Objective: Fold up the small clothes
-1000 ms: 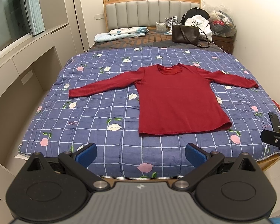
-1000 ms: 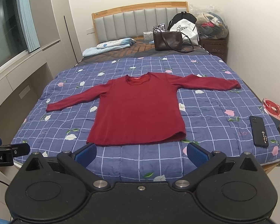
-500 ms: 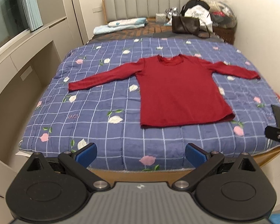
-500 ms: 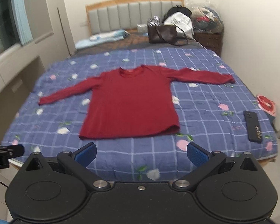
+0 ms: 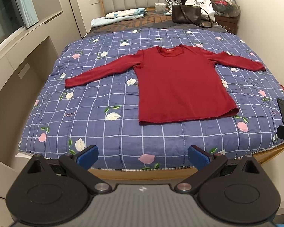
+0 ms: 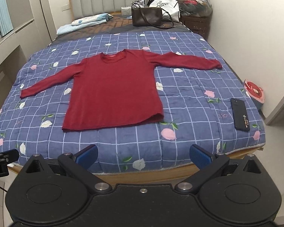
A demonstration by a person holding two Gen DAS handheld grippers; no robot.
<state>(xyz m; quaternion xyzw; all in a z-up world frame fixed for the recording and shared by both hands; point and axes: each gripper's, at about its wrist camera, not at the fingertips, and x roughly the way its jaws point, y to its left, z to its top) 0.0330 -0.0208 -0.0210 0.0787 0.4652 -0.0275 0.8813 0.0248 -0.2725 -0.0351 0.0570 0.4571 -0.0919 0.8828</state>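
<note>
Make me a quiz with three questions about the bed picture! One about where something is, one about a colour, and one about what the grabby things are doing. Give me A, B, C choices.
1. Where is the black phone?
A. on the quilt near the bed's right edge
B. on the pillow
C. on top of the shirt

2. What colour is the long-sleeved shirt?
A. green
B. dark red
C. yellow

3. What are the left gripper and right gripper doing?
A. both pinching a sleeve
B. one holding the phone
C. both open, holding nothing

Answers:
1. A: the phone lies on the quilt, apart from the shirt, by the right edge.
2. B: the shirt, spread flat with both sleeves out, is dark red.
3. C: each gripper's blue pads stand wide apart at the foot of the bed, short of the shirt.
</note>
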